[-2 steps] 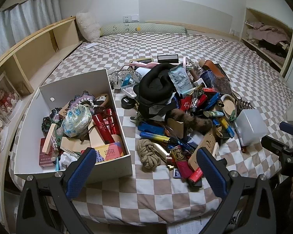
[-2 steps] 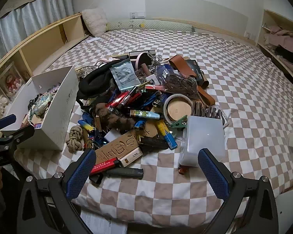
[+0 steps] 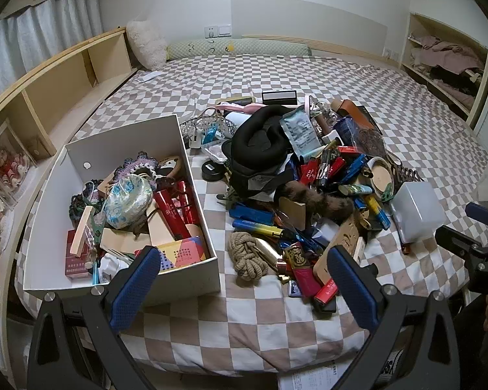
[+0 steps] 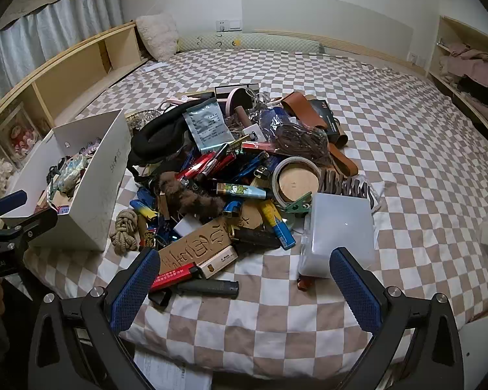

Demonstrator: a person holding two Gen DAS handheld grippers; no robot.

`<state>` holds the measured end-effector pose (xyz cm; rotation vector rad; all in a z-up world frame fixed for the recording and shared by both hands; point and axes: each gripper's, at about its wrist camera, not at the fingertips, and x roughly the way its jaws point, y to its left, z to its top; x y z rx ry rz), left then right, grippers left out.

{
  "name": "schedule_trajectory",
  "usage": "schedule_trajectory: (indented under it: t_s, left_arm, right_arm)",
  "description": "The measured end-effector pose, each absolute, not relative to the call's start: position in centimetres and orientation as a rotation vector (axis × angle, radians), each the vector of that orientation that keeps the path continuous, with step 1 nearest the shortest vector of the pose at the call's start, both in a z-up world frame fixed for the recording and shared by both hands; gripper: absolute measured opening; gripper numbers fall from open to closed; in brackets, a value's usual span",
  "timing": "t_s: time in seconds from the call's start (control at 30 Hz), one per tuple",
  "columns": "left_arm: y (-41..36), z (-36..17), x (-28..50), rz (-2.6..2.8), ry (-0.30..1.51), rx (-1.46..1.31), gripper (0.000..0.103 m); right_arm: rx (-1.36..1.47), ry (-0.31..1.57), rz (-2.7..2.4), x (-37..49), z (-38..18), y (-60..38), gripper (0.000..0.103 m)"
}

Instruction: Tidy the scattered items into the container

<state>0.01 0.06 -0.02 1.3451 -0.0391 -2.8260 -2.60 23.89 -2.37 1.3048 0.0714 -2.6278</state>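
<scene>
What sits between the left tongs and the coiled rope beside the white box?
Nothing visible: the left tongs stand open with only bare checkered sheet before the coiled rope, which lies just right of the white box.

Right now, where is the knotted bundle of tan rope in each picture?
Left wrist view: the tan rope lies low in the middle, just right of the white box's near corner.
Right wrist view: the tan rope lies left of middle, at the pile's left edge, beside the white box.
Shared landmark: the frosted plastic box on the pile's right side.
</scene>
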Motion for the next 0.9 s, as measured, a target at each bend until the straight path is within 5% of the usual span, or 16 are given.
schedule_trajectory:
  t_s: [0.9]
  left_arm:
    - [-0.1, -0.17, 0.22, -2.828, -0.033, 1.358, 0.103]
  right_arm:
    - [1.305, 0.078, -2.622, -2.63, -2.5, 23.85, 0.103]
